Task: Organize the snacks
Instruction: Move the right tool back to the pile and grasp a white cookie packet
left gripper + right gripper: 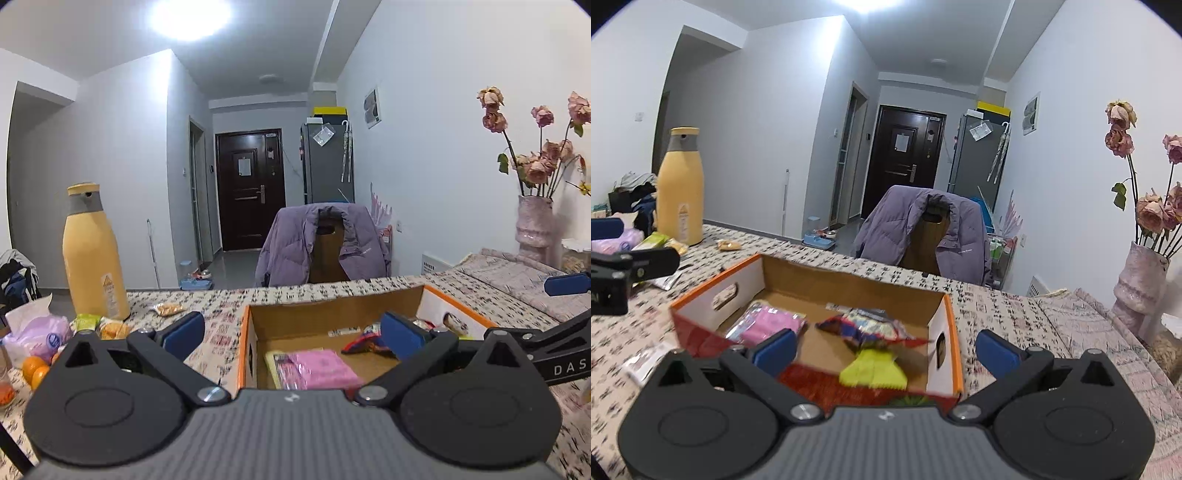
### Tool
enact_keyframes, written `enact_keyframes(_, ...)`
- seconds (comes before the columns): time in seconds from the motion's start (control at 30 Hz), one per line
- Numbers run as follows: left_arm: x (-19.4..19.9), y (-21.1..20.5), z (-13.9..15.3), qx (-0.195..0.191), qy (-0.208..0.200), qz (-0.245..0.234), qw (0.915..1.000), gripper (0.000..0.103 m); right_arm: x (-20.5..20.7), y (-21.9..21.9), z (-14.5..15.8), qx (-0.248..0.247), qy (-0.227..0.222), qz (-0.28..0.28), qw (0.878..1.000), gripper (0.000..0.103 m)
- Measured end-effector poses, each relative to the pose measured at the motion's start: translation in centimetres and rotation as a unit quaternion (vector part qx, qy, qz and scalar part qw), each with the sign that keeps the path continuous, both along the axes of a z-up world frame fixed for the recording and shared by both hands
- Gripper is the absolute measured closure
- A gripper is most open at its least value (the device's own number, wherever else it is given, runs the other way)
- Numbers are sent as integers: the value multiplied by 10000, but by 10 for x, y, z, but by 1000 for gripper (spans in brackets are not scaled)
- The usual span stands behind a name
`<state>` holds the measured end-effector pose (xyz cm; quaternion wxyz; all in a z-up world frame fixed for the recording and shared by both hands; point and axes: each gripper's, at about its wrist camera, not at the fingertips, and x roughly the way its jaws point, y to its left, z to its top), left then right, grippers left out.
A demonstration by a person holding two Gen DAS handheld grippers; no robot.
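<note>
An open cardboard box with an orange rim (458, 314) (955, 332) sits on the patterned tablecloth. Inside lie a pink packet (317, 369) (768, 325) and a red-blue foil packet (364, 341) (871, 326). A yellow-green packet (873, 371) shows blurred at the box's near wall, touching neither finger. My left gripper (291, 332) is open over the box's left wall, holding nothing. My right gripper (886, 352) is open at the box's near side, also holding nothing. Loose snack packets (110, 326) lie left of the box.
A tall yellow bottle (92, 251), a purple tissue pack (40, 336) and oranges (35, 369) crowd the table's left end. A white packet (646, 360) lies near the box. A vase of dried roses (535, 229) stands at the right. A chair with a purple jacket (325, 243) is behind the table.
</note>
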<state>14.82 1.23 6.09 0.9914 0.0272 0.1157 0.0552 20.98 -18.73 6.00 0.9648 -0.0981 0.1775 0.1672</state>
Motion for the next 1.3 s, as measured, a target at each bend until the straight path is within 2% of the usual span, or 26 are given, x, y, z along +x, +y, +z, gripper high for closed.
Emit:
enact_keyframes(0.27, -45, -1, -16, -55, 203, -149, 9997, 0, -54, -6, -17, 90, 229, 51, 9997, 0)
enact_keyframes(0.57, -92, -2, -40, -104, 465, -275, 9985, 0, -95, -13, -40, 188, 628, -44, 9978, 0)
enact_keyframes(0.73, -107, -6, -50, -246, 677, -366, 9967, 0, -115, -15, -52, 193, 769, -283, 9964, 0)
enact_keyframes(1.03, -122, -12, -69, -378, 1051, -493, 9925, 0, -147, -10, -69, 211, 1107, -193, 9934, 0)
enact_keyframes(1.13, -125, -14, -69, -381, 1067, -496, 9923, 0, -151, -8, -74, 234, 1234, -143, 9920, 2)
enact_keyframes(1.2, -128, -16, -71, -369, 1083, -516, 9921, 0, -152, -8, -75, 303, 1282, -123, 9912, 13)
enact_keyframes(1.3, -133, -20, -74, -361, 1121, -543, 9916, 0, -153, -7, -80, 290, 1356, -153, 9902, 18)
